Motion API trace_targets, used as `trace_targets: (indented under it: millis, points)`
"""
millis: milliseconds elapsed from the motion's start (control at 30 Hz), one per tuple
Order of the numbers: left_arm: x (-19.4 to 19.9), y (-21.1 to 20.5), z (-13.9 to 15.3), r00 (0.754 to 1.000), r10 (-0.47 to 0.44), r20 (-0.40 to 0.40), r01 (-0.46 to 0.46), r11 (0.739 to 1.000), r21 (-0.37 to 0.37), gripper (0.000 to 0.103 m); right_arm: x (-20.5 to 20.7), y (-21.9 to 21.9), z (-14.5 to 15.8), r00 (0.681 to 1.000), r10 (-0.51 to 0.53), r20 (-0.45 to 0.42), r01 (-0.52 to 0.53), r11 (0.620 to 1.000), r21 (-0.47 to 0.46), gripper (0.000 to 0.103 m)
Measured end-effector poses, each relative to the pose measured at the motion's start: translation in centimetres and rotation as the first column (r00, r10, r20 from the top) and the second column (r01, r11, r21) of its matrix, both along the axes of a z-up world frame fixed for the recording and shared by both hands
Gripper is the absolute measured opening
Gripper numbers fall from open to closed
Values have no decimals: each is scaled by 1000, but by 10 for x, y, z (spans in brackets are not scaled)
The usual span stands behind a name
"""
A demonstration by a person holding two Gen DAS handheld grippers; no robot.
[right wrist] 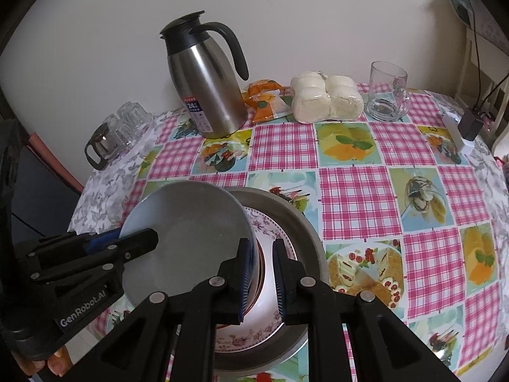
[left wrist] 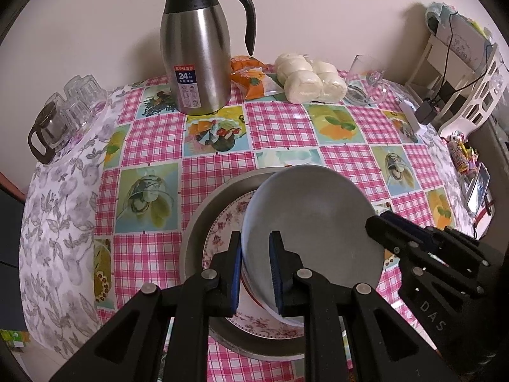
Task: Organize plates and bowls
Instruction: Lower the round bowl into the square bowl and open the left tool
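Note:
A grey bowl (left wrist: 311, 222) is held over a floral plate (left wrist: 219, 232) that lies in a metal basin (left wrist: 197, 222) at the table's near edge. My left gripper (left wrist: 254, 273) is shut on the bowl's left rim. My right gripper (right wrist: 261, 277) straddles the bowl's right rim (right wrist: 191, 238), its jaws standing a little apart from the rim. The right gripper also shows in the left wrist view (left wrist: 381, 229), and the left gripper in the right wrist view (right wrist: 140, 238). The floral plate (right wrist: 273, 229) and basin (right wrist: 305, 222) show under the bowl.
A steel thermos jug (left wrist: 198, 57), an orange snack bag (left wrist: 251, 79), wrapped white buns (left wrist: 308, 76) and a glass mug (right wrist: 386, 92) stand along the back. Upturned glasses and a small glass pot (left wrist: 60, 117) sit at the left. A charger (left wrist: 424, 111) lies at the right.

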State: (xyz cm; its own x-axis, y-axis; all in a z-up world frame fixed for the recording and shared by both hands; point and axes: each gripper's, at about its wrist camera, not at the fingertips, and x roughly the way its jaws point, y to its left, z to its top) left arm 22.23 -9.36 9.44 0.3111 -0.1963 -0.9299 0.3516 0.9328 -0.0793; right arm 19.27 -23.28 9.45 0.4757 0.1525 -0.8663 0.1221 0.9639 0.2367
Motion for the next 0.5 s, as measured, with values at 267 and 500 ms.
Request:
trace_targets:
  millis: [267, 500]
  points:
    - [-5, 4, 4, 1000, -17, 10, 17, 1000, -14, 17, -5, -1, -5, 999, 37, -14, -35, 995, 90, 17]
    - [-5, 3, -1, 1000, -19, 0, 19, 1000, 4, 17, -10, -4, -1, 1000, 29, -3, -28, 989, 149, 17]
